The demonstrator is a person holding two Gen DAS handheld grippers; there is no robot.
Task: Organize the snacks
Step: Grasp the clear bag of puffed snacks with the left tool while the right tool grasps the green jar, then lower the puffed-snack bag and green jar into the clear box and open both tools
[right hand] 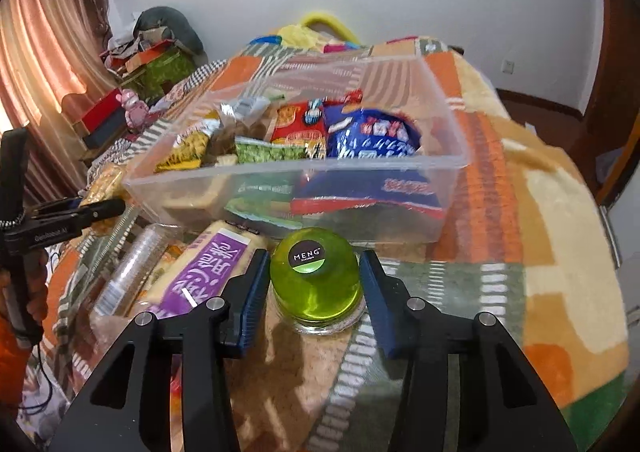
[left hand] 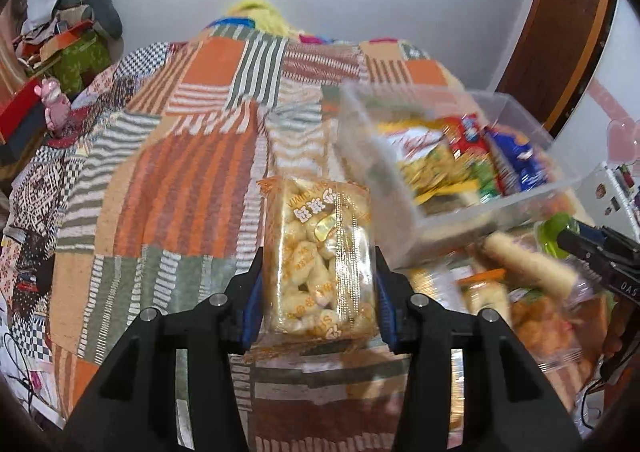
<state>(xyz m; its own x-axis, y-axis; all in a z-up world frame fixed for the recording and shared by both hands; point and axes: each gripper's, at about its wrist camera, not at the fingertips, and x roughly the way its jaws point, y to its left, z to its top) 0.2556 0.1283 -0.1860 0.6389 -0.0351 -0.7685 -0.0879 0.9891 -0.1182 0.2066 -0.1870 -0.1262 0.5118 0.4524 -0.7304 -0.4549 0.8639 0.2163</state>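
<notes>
My left gripper (left hand: 320,284) is shut on a clear orange-printed pack of puffed snacks (left hand: 320,252) and holds it above the patchwork blanket, left of the clear plastic bin (left hand: 424,211). The bin (right hand: 440,159) holds several snack bags. My right gripper (right hand: 314,284) stands open around a green jelly cup (right hand: 316,284) that rests on the blanket just in front of the bin; the jaws do not touch it. The right gripper also shows in the left wrist view (left hand: 588,244), and the left gripper in the right wrist view (right hand: 92,211).
Loose snacks lie left of the jelly cup: a purple-labelled pack (right hand: 208,276) and a clear sleeve of cups (right hand: 128,276). More packs (left hand: 532,304) lie below the bin. Boxes and a pink toy (left hand: 54,103) crowd the far left.
</notes>
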